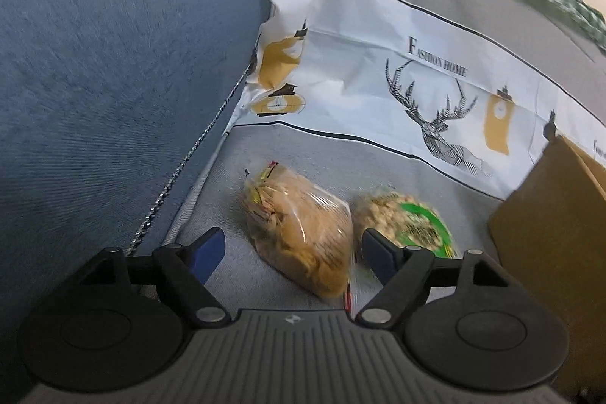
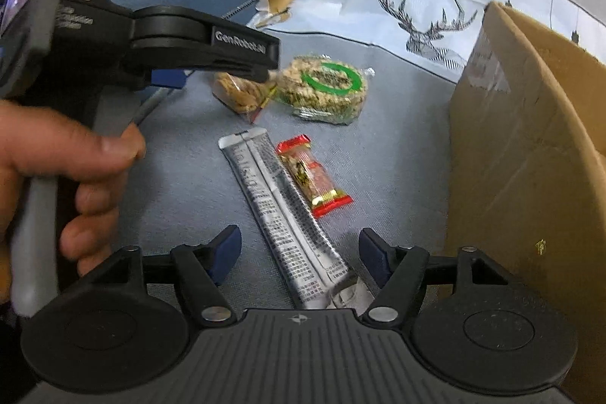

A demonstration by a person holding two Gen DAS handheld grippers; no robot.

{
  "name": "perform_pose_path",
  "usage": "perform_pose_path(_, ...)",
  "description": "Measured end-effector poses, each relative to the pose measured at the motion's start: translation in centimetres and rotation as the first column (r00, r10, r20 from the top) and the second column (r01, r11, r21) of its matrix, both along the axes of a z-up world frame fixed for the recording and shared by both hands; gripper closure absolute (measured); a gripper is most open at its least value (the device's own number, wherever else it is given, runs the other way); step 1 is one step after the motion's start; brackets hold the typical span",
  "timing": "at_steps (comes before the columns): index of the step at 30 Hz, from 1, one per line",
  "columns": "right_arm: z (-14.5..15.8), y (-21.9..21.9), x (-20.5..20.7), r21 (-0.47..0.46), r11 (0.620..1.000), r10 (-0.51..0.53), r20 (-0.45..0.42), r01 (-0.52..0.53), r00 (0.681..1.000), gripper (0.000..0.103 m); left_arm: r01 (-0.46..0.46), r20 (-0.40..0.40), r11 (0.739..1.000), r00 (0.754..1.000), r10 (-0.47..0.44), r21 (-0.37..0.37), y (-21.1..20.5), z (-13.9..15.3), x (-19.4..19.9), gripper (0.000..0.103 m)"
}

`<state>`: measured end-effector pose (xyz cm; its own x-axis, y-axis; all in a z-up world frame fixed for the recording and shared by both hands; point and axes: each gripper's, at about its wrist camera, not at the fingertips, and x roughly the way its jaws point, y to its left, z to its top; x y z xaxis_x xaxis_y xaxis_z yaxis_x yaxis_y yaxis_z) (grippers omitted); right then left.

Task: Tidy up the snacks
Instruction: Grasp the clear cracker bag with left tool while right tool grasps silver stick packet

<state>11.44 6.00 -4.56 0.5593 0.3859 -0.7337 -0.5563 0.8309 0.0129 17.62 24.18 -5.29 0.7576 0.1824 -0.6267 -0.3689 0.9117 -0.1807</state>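
In the left wrist view a clear bag of tan crisps lies on the grey cloth between the fingers of my open left gripper. A round snack with a green ring label lies just right of it, by the right finger. In the right wrist view my open right gripper is over a long silver sachet, with a red-ended snack bar beside it. The crisps bag and the green-ring snack lie farther off, under the left gripper.
A cardboard box stands at the right and also shows in the left wrist view. A blue cushion is at the left. A white cloth with a deer print lies behind the snacks.
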Motion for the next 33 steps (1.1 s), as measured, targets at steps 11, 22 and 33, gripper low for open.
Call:
perform_pose_path(11, -0.7, 0.2, 0.4, 0.001, 1.0, 0.001, -0.022, -0.001, 1.0, 0.038, 0.028, -0.009, 0.999, 1.0, -0.028, 0.02, -0.2, -1.0, 1.6, 0.035)
perform_pose_path(22, 0.2, 0.3, -0.8, 0.073, 0.995, 0.076, -0.024, -0.074, 0.997, 0.077, 0.052, -0.021, 0.997, 0.998, -0.051, 0.05, -1.3, 1.4, -3.0, 0.046)
perform_pose_path(33, 1.8, -2.8, -4.6, 0.102, 0.993, 0.069, -0.009, -0.067, 0.998, 0.078, 0.168, -0.015, 0.985, 0.985, -0.169, -0.041, -2.6, 6.8, -9.5, 0.046)
